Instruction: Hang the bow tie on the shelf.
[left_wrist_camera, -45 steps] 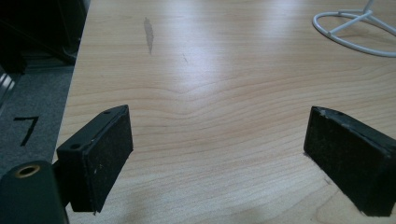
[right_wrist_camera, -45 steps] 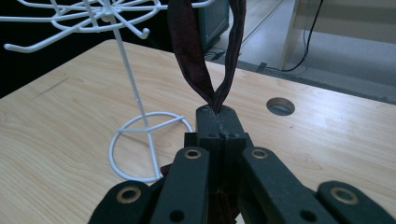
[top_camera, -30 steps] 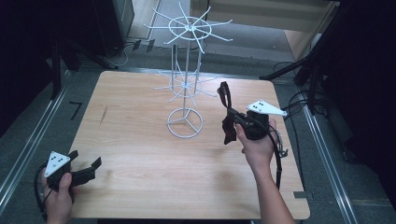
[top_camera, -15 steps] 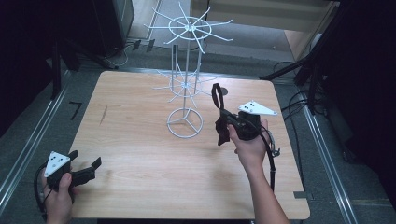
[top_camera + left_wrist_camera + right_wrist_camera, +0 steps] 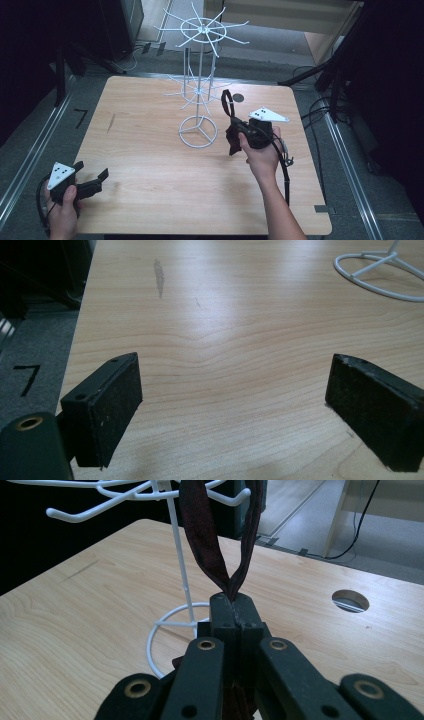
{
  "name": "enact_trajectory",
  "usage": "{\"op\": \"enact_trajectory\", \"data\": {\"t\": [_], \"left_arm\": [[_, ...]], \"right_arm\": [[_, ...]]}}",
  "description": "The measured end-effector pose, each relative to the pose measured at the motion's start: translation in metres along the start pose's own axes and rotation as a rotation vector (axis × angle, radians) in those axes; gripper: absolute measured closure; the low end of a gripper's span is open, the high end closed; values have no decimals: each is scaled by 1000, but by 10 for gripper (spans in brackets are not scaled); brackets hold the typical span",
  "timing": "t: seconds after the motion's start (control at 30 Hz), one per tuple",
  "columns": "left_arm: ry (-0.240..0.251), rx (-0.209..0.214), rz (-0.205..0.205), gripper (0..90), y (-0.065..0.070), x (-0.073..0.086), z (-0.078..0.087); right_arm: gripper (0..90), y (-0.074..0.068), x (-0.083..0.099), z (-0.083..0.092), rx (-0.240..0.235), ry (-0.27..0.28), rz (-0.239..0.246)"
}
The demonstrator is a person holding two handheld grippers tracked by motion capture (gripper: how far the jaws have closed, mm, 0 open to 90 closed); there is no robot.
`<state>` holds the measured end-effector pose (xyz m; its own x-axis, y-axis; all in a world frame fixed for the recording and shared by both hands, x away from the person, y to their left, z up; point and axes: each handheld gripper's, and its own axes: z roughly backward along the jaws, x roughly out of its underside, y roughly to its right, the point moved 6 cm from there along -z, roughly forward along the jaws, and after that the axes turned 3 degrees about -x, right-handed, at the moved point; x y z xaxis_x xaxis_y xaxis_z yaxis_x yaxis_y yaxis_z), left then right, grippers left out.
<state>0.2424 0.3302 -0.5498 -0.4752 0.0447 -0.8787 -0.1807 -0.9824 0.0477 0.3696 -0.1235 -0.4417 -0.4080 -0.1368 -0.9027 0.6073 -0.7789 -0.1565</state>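
The right claw [image 5: 234, 605] pinches a dark red band [image 5: 205, 545], its loop raised at centre frame beside the white wire rack [image 5: 199, 90]. No loop hangs on a rack arm yet, so hanging remains. The left claw [image 5: 235, 410] rests spread and empty at the tabletop's [image 5: 150, 165] lower left.

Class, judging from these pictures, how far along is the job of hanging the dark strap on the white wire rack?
Done: the right tool is shut on the dark strap, its loop raised beside the white wire rack. In hand: bringing the loop towards a prong. Left: hooking it on and releasing. The left tool waits open above the table.
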Motion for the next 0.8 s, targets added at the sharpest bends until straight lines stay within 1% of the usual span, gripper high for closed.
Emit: {"op": "enact_trajectory", "data": {"t": [0.73, 0.8], "left_arm": [[0, 6, 3, 88, 0, 0, 0], [0, 6, 3, 88, 0, 0, 0]], "right_arm": [[900, -9, 2, -28, -4, -32, 14], [900, -9, 3, -30, -5, -36, 10]]}}
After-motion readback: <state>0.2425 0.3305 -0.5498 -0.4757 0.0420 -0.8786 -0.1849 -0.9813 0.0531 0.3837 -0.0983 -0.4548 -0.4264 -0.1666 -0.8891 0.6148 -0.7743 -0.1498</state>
